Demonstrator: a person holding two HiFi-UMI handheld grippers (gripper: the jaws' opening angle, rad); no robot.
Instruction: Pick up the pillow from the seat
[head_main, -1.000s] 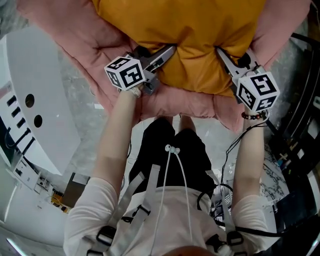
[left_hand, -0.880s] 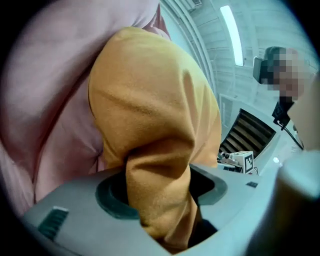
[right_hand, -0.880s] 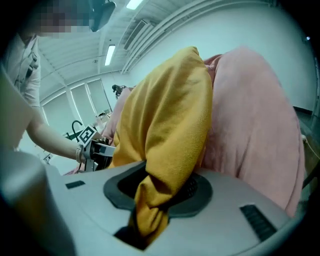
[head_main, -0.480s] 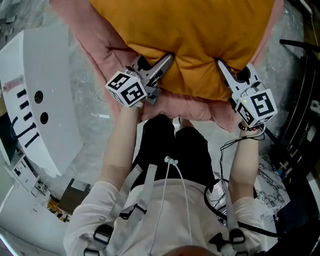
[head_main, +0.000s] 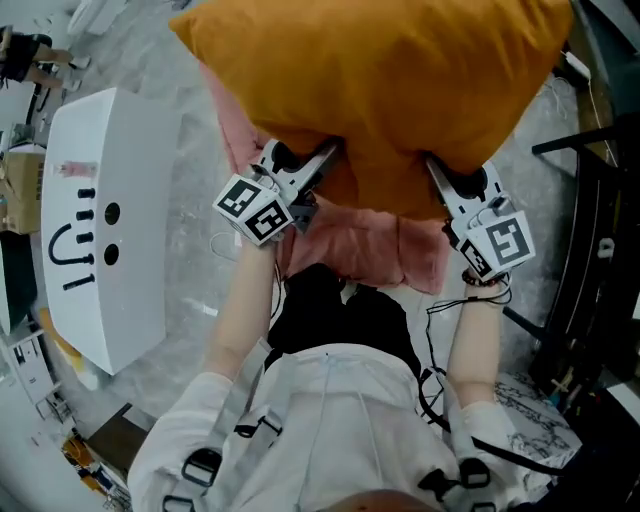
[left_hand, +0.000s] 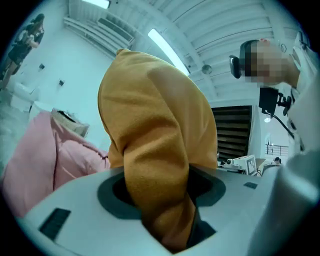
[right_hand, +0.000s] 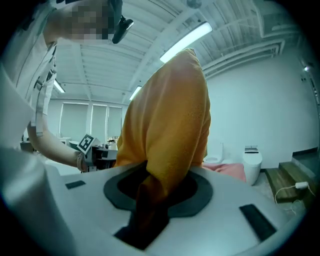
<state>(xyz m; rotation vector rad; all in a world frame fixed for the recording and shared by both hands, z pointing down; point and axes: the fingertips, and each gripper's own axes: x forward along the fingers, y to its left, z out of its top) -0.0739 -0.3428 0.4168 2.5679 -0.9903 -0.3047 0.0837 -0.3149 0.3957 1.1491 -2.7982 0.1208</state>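
Head view: pillow (head_main: 380, 80) mustard-orange, plump, w/ creases nr lower edge.

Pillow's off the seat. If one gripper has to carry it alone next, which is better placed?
Left, probably. The left gripper has just been closing its jaws and clamps a thick fold of the orange pillow; the right gripper pinches a thinner bunch.

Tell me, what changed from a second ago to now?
The orange pillow has risen off the pink seat cushion, lifted by the left hand-held gripper and right hand-held gripper. The left one's jaws have just been closing on the pillow's edge. Both grips held; the cushion stayed put.
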